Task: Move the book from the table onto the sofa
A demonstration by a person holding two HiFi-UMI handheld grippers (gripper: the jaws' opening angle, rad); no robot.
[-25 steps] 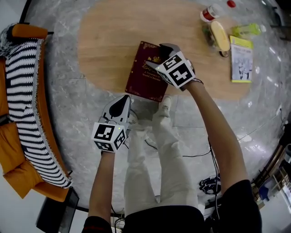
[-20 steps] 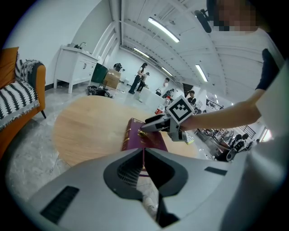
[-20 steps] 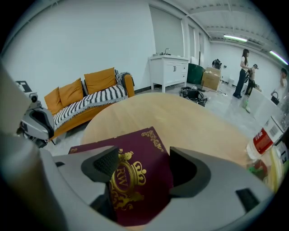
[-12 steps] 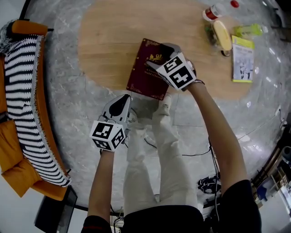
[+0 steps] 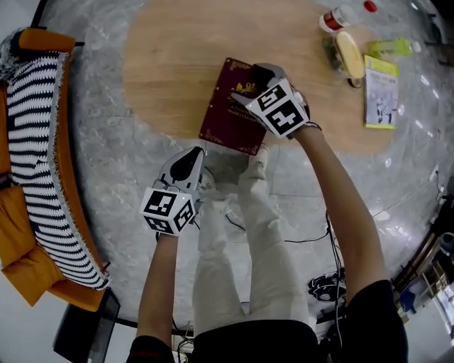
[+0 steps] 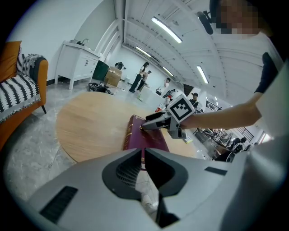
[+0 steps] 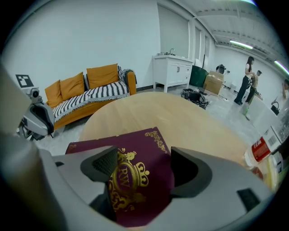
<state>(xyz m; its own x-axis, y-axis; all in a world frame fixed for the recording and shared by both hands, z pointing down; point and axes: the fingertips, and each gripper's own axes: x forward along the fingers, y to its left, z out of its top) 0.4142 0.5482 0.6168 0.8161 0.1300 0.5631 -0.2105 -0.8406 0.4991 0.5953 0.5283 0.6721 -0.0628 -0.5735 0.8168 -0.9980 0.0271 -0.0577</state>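
Note:
A maroon book (image 5: pixel 228 106) with gold print lies flat near the front edge of the round wooden table (image 5: pixel 170 57). My right gripper (image 5: pixel 250 84) rests over the book's right side. Its jaws stand wide apart with the gilded cover (image 7: pixel 135 158) showing between them, so the right gripper (image 7: pixel 144 164) is open. The left gripper (image 5: pixel 193 157) hangs shut and empty above the floor, just short of the table, over the person's legs. From the left gripper (image 6: pixel 143 153) I see the book (image 6: pixel 146 140) and the right gripper (image 6: pixel 146 127) ahead. The orange sofa (image 5: pixel 35 234) with a striped throw stands at the left.
At the table's far right stand a red-capped bottle (image 5: pixel 333 18), a yellow object (image 5: pixel 347 55), a green item (image 5: pixel 386 47) and a booklet (image 5: pixel 379 92). Marbled floor lies between table and sofa (image 7: pixel 86 94). A white cabinet (image 7: pixel 174 72) and people stand in the background.

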